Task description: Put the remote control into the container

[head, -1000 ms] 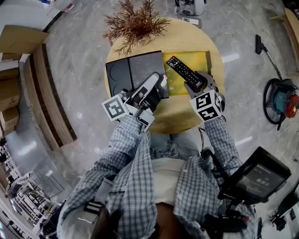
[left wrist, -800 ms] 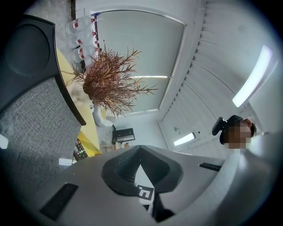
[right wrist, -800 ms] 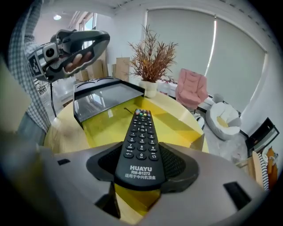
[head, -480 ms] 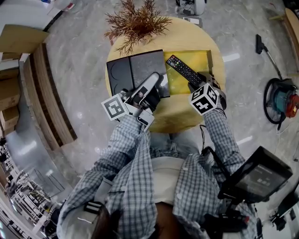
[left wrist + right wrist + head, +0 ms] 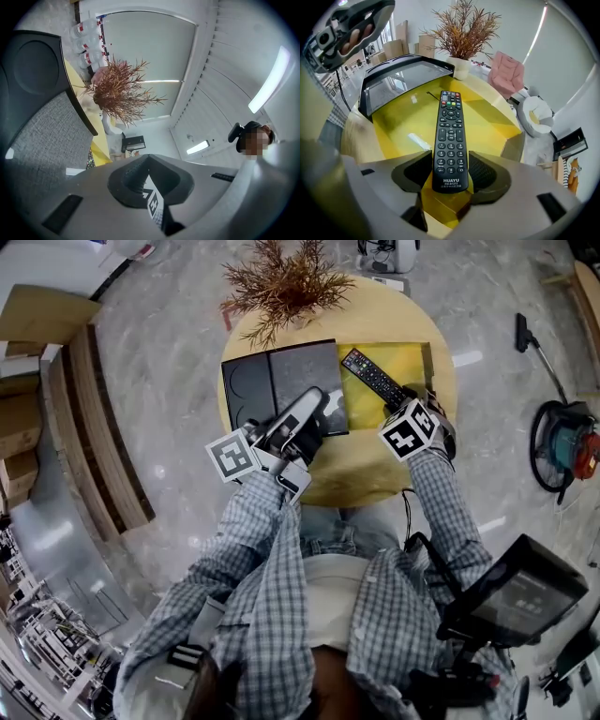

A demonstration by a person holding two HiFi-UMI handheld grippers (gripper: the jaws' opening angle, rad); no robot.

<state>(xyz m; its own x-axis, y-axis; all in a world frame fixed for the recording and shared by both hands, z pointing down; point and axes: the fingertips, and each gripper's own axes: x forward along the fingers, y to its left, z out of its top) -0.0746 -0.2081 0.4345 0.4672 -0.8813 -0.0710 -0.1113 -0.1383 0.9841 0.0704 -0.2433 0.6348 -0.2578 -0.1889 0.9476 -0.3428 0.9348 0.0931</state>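
Note:
The black remote control (image 5: pixel 373 377) (image 5: pixel 450 136) is held by its near end above the yellow container (image 5: pixel 401 360) (image 5: pixel 410 129), button side up. My right gripper (image 5: pixel 409 401) (image 5: pixel 450 174) is shut on it, a pad pressing on each long side. The container stands open on the round wooden table (image 5: pixel 375 465), and its inside is bare yellow. My left gripper (image 5: pixel 314 414) (image 5: pixel 150 180) is shut on nothing at the near edge of the black lid (image 5: pixel 272 381) (image 5: pixel 42 136) left of the container.
A dried brown plant (image 5: pixel 286 282) (image 5: pixel 464 30) in a white pot stands at the table's far edge. The black lid (image 5: pixel 401 75) borders the container's left side. On the floor are a vacuum (image 5: pixel 562 442) at the right and wooden shelving (image 5: pixel 94 427) at the left.
My right gripper has carried the remote forward and a little up, so more of it lies over the yellow container. The left gripper has stayed in place.

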